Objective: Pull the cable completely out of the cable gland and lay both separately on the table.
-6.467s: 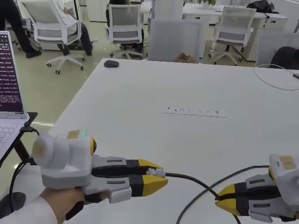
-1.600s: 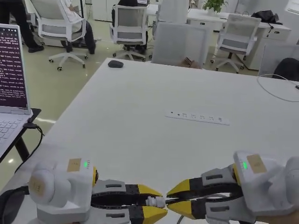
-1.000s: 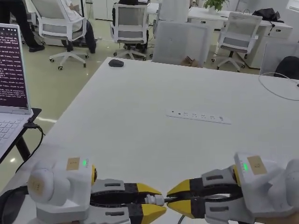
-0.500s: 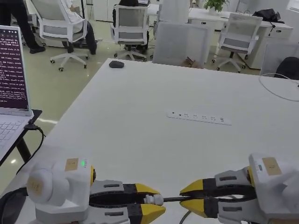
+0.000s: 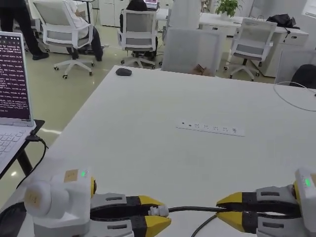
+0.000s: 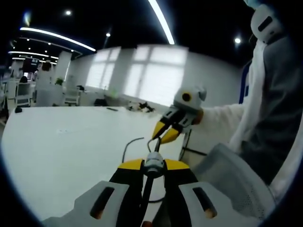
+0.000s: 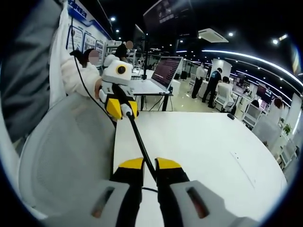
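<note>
Between the two pairs of tongs a short span of black cable (image 5: 192, 209) is running straight and level. One end is sitting in the small white cable gland (image 5: 159, 212), and the other is passing into the right tongs (image 5: 220, 209). The left tongs (image 6: 154, 166) are clamping the gland at their very tips. The right tongs are pinching the cable a little way along from it, and the slack is trailing off beneath them. Both pieces are hanging over the white table (image 5: 148, 148), with neither laid down yet.

Handling, as I'm judging it: the gland is looking light, hard and smooth, so a firm squeeze across its body is making sense — any nearer its end and it could be popping free. The cable is looking flexible, with a rubbery jacket that should be giving good friction. Holding it close to the gland is keeping the pull in line.

Writing — a laptop (image 5: 10, 98) out beyond the left tongs is showing lines of text, too small to read. A tan sticker on the left tongs' housing is looking blank, though possibly it is just blurred. No brand is showing anywhere.
</note>
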`<control>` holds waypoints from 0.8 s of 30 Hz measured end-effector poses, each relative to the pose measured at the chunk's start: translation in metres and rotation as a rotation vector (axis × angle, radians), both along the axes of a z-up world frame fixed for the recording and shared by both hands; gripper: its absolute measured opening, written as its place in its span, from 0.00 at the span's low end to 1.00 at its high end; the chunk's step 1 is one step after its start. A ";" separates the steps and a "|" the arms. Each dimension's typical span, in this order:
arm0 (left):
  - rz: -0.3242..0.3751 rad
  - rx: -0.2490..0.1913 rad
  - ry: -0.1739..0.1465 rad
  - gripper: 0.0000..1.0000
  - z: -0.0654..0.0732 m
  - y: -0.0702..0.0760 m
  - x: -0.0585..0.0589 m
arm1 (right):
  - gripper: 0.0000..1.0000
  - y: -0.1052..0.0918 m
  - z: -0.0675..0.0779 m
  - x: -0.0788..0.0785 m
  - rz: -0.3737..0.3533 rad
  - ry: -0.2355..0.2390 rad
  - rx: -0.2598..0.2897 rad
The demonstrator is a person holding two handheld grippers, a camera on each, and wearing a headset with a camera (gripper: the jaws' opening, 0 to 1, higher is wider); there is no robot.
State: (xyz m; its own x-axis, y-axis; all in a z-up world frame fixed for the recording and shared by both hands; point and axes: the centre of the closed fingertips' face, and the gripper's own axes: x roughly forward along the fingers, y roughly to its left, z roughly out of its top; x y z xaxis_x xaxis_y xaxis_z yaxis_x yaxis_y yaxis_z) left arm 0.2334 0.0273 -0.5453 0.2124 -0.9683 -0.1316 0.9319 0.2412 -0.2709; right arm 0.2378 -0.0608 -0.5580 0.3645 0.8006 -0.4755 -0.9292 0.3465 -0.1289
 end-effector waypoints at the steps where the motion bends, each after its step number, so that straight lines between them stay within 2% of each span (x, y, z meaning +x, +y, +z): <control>1: 0.000 0.000 0.006 0.17 0.000 0.000 0.000 | 0.07 -0.001 0.000 0.000 -0.004 0.001 0.000; 5: -0.016 0.005 0.012 0.17 -0.002 -0.002 -0.003 | 0.07 -0.004 -0.002 -0.003 -0.012 0.007 -0.005; 12: -0.019 0.028 0.007 0.17 -0.006 -0.002 -0.005 | 0.08 -0.004 -0.006 -0.006 -0.015 0.017 -0.013; 20: -0.026 0.032 0.000 0.17 -0.006 -0.003 -0.007 | 0.08 -0.004 -0.009 -0.007 -0.009 0.023 -0.027; 24: -0.044 0.045 -0.004 0.17 -0.008 -0.006 -0.011 | 0.09 -0.006 -0.013 -0.007 -0.015 0.046 -0.030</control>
State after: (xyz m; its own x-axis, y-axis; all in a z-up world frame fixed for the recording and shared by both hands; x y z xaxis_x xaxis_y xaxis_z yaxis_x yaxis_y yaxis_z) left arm 0.2228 0.0215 -0.5530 0.1708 -0.9697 -0.1746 0.9429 0.2123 -0.2567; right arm 0.2305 -0.0667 -0.5706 0.3539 0.7803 -0.5156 -0.9289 0.3574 -0.0967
